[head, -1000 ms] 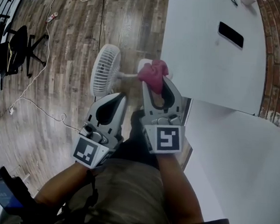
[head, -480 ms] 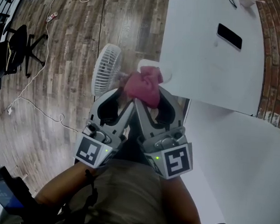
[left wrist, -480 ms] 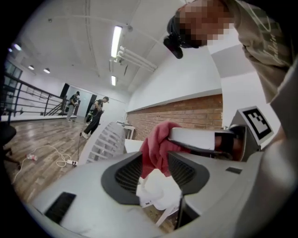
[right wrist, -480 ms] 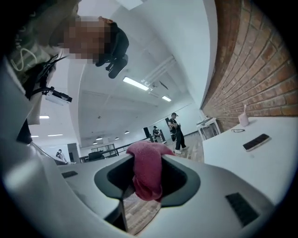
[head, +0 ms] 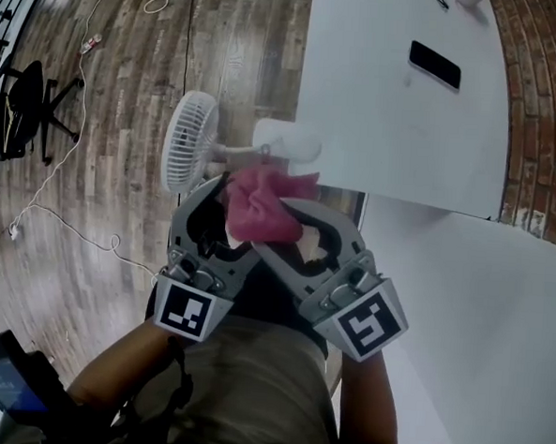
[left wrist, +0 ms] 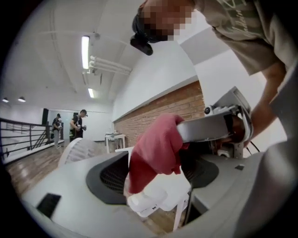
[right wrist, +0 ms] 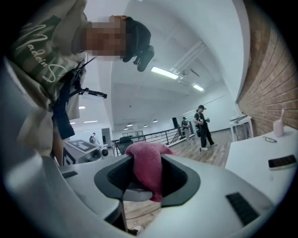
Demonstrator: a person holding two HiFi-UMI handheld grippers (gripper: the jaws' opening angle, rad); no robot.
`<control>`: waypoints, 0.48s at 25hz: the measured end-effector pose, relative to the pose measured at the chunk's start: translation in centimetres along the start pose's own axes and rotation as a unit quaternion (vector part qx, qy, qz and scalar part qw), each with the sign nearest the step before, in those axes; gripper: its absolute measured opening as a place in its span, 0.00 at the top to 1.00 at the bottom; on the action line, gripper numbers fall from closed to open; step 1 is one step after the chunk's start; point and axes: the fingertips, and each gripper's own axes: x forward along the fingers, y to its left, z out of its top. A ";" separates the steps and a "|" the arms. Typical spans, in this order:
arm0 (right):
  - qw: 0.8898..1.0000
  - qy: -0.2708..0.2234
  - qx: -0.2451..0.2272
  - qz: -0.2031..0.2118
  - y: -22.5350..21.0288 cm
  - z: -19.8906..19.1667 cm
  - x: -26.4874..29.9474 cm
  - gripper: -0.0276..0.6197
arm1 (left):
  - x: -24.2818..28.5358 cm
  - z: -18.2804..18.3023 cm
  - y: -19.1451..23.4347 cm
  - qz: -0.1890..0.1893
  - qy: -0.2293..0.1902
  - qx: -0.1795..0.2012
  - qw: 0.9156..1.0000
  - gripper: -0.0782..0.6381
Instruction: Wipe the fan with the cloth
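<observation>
Now the right gripper [head: 270, 227] alone pinches the pink cloth [head: 258, 209] — the left gripper [head: 225, 193] has just been opening its jaws wide around it, pressing nothing — likely readying a one-handed wipe of the white fan [head: 187, 143].

Bright, even light falls from ceiling strip lights [left wrist: 85, 52]. The white worktop [head: 397, 120] is washed nearly blank, and shadows are faint. Both gripper views bulge fisheye-style with black corners, and the close pink cloth [left wrist: 156, 146] looks soft and out of focus.
</observation>
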 end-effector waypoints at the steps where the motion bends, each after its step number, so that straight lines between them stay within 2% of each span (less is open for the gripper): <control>1: 1.000 0.013 -0.017 0.020 0.4 -0.1 -0.1 0.69 | 0.2 0.0 -0.7 -0.014 0.001 0.010 1.000 0.42; 3: 0.997 0.031 -0.043 0.051 1.2 -0.2 -0.1 0.69 | 0.6 -0.1 -1.9 -0.042 0.002 0.007 0.999 0.42; 5: 0.997 0.030 -0.050 0.055 1.5 -0.1 0.1 0.69 | 0.8 -0.2 -2.5 -0.057 0.001 -0.015 0.998 0.47; 7: 0.997 0.021 -0.057 0.037 1.3 0.1 0.4 0.67 | 0.9 -0.4 -2.5 -0.058 -0.001 -0.040 0.997 0.56; 12: 0.997 0.027 -0.070 -0.012 0.4 -0.8 0.4 0.56 | 0.9 -2.2 -1.5 -0.031 0.020 -0.071 0.997 0.69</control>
